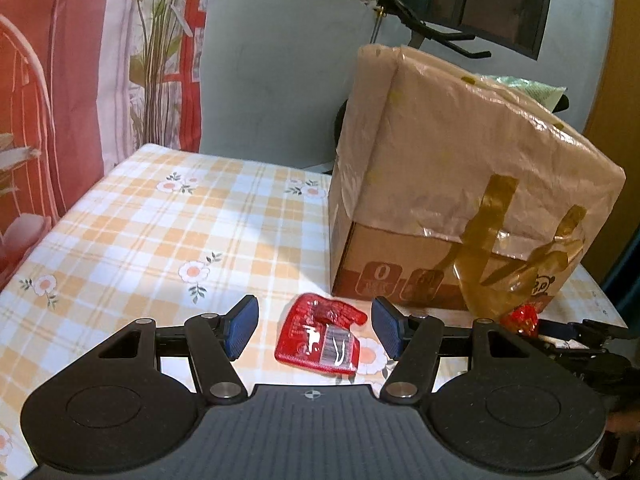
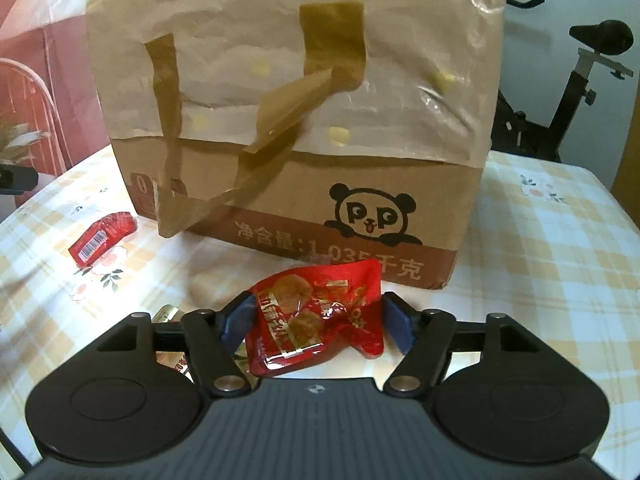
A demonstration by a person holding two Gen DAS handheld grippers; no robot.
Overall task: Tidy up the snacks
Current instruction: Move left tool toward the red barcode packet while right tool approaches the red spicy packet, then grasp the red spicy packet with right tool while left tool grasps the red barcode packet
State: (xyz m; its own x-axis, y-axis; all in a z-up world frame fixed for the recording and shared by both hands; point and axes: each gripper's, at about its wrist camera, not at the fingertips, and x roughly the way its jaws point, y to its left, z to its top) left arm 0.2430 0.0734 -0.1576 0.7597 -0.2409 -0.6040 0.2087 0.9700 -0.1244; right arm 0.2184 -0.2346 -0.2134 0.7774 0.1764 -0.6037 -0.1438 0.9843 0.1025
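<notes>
Checked-cloth bench [image 1: 132, 236]: left gripper [image 1: 314, 326] open astride flat packet [image 1: 320, 338]; right gripper [image 2: 316, 320] open around crinkled packet [image 2: 316, 314], which may slip if pinched off-centre.

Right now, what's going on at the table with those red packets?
A person is sorting snacks with two handheld grippers. The left gripper is open, its fingers on either side of a red snack packet lying on the checked tablecloth. The right gripper has a second red packet between its fingers, though whether it is gripped I cannot tell. Both sit just in front of the paper-covered cardboard box.
</notes>
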